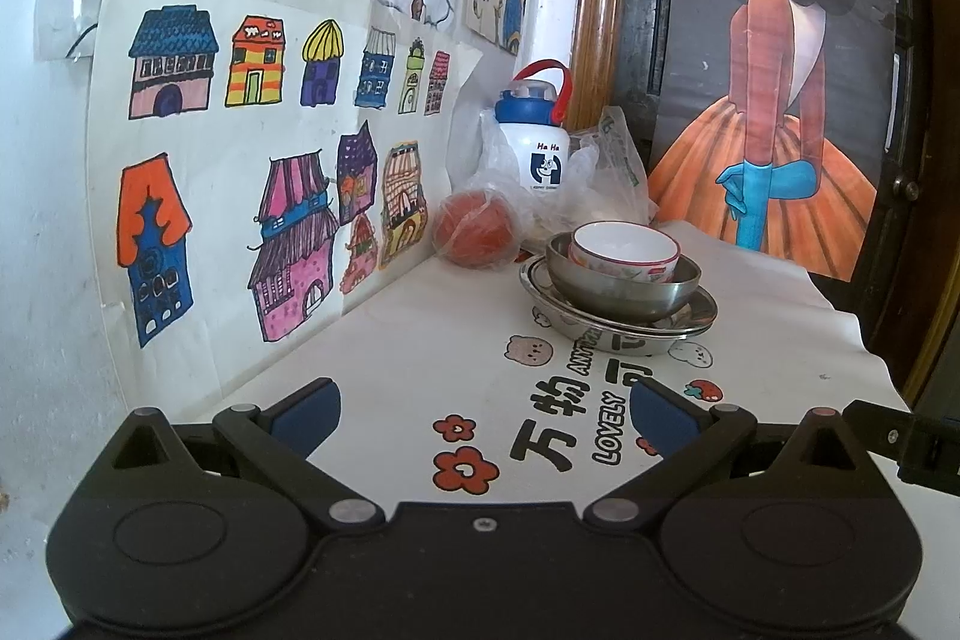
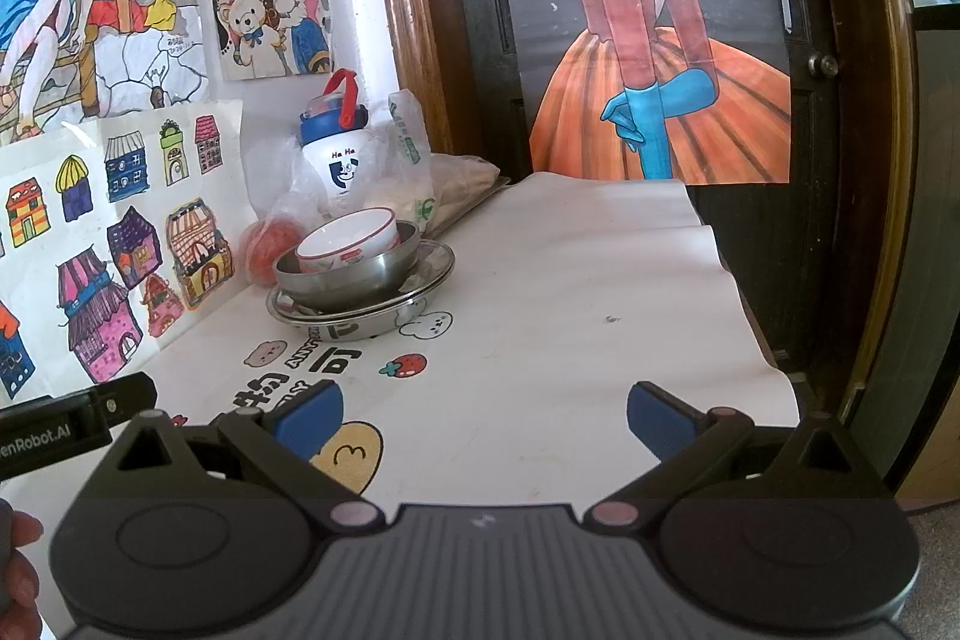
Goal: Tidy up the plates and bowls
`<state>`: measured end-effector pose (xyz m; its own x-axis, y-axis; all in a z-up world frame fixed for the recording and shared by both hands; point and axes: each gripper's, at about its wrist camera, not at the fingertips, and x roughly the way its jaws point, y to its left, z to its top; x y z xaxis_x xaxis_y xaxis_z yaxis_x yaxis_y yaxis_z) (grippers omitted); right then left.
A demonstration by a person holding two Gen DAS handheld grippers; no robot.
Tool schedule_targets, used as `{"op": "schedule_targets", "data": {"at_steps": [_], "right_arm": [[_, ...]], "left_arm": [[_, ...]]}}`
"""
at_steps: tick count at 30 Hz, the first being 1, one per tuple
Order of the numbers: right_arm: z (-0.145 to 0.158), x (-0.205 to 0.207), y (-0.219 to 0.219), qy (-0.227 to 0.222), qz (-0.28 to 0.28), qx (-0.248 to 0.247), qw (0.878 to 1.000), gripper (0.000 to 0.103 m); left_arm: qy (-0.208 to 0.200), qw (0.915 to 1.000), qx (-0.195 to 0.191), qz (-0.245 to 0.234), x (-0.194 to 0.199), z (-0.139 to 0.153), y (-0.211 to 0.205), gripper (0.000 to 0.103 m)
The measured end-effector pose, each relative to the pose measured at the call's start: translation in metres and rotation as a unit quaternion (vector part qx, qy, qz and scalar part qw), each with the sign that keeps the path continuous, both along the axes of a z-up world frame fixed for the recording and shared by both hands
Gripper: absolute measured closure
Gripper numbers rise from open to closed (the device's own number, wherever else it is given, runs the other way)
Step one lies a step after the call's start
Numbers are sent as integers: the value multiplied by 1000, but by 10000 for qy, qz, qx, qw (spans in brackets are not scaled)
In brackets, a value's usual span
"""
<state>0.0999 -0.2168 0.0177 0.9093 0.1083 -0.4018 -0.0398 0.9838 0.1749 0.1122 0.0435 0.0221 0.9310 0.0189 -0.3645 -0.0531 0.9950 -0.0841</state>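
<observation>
Stack: a white ceramic bowl [image 1: 624, 250] with a red rim line and a printed band sits tilted inside a steel bowl [image 1: 621, 283], which rests on a shallow steel plate [image 1: 618, 319].
Place: the stack stands toward the far left of the desk [image 2: 570, 280], close to the wall drawings, well ahead of both tools.
Materials: both metal pieces are round, dull-polished and reflective; the plate's rim looks doubled, so whether it is one plate or two cannot be told.
Desk cover: a white cloth [image 2: 600, 244] printed with flowers, a strawberry, cartoon faces and black lettering, wrinkled at its right edge.
Behind the stack: a white bottle [image 1: 537, 130] with a blue cap and red loop, crumpled clear plastic bags [image 1: 606, 172], and a reddish round thing [image 1: 477, 229] wrapped in film.
Left tool [image 1: 483, 409]: blue-padded fingers spread wide, holding nothing, above the cloth.
Right tool [image 2: 485, 415]: likewise spread wide and empty.
Hidden: the ceramic bowl's base and the steel bowl's inside are mostly covered; part of the lettering lies under the plate.
</observation>
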Motion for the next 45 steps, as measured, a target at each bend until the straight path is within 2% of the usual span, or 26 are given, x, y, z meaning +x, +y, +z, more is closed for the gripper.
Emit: {"op": "schedule_targets", "data": {"at_steps": [17, 20, 25, 45], "right_arm": [[-1, -2, 1, 7, -10, -11, 10000, 0], [-1, -2, 2, 7, -14, -6, 10000, 0], [-1, -1, 2, 16, -12, -8, 10000, 0], [-3, -1, 3, 26, 16, -37, 10000, 0]], "left_arm": [[23, 10000, -1, 25, 0, -1, -1, 1], [170, 9998, -11, 73, 2, -2, -1, 1], [173, 9998, -76, 11, 3, -2, 1, 1], [133, 9998, 114, -12, 3, 0, -1, 1]]}}
